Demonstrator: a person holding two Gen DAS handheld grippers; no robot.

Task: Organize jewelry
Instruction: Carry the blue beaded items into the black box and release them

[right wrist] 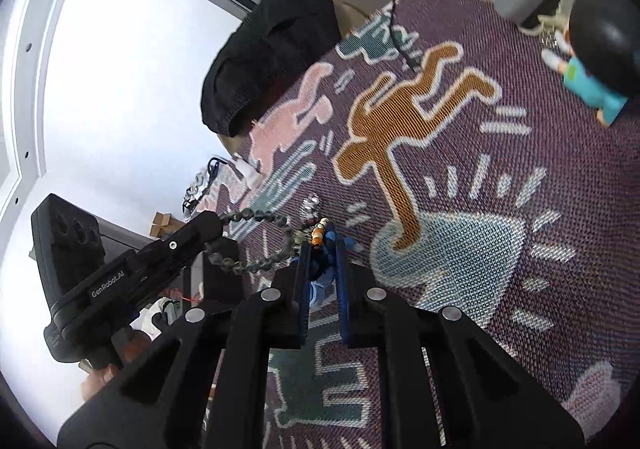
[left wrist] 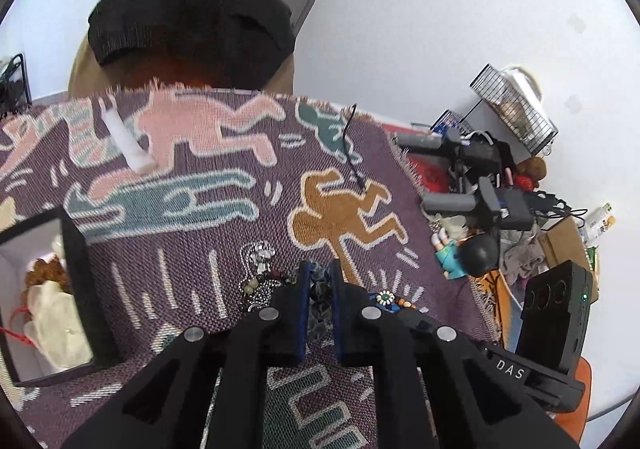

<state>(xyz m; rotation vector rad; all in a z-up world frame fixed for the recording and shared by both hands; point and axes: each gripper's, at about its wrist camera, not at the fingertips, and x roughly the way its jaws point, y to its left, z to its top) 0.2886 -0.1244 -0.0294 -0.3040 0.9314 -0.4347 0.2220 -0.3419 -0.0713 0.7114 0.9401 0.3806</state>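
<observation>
Left wrist view: left hand-held gripper point(left wrist: 320, 281) clamped on dark grey bead strand point(left wrist: 320, 291).
Right wrist view: right hand-held gripper point(right wrist: 323, 249) clamped on blue-and-orange beaded piece point(right wrist: 319, 237).
Strand: hangs in a loop from left hand-held gripper, above woven cloth point(right wrist: 460, 177).
Loose jewelry: silver pendant point(left wrist: 262, 255) on cloth, just beyond fingertips.
Box: black-walled box point(left wrist: 78, 269), left edge, contents unclear.
Far right: doll point(left wrist: 468, 255) at cloth edge.
</observation>
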